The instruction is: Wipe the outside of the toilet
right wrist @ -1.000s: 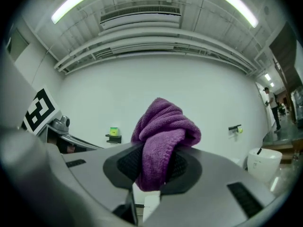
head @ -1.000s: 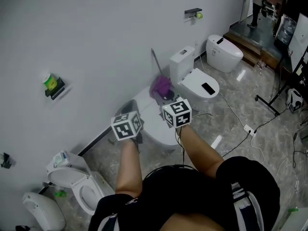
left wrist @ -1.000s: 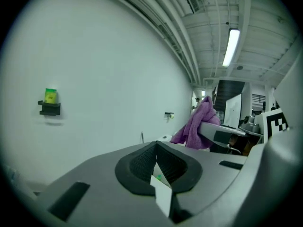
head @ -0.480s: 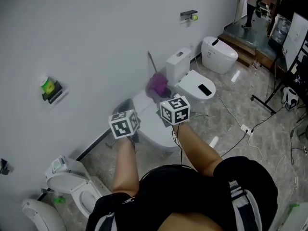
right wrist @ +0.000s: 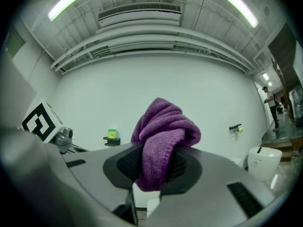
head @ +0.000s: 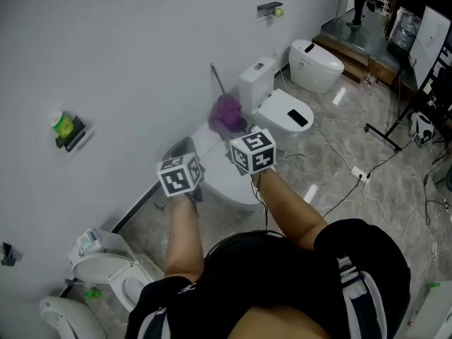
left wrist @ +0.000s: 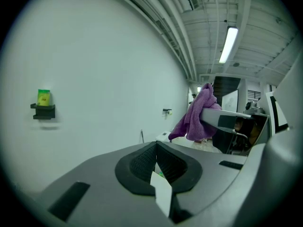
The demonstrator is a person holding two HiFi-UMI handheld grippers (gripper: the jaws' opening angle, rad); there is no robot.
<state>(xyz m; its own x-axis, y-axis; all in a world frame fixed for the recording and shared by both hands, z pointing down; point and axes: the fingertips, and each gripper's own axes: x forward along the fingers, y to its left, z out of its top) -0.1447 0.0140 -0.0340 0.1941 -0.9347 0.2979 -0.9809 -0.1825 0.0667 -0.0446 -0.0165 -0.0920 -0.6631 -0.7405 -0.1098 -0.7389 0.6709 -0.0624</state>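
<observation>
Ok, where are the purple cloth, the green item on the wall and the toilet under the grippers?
purple cloth [right wrist: 163,122]: right gripper view, its rounded top fold.
green item [left wrist: 43,97]: left gripper view, its front face.
toilet [head: 226,183]: head view, bare white lid.

Diffuse overhead light fills the head view evenly and fairly brightly; the polished floor [head: 367,210] carries white glare streaks, and the pale wall [head: 127,41] shades gently toward the upper left. Both gripper views are fisheye, ringed by black vignetting, with the ceiling lines bowed. A fluorescent tube [left wrist: 228,44] clips to white in the left gripper view, where the wall holder [left wrist: 43,105] casts a faint, soft shadow beneath itself. In the right gripper view two ceiling tubes [right wrist: 235,4] flare, the purple cloth [right wrist: 163,143] is sharp, and the nearest foreground is dim and blurred.
</observation>
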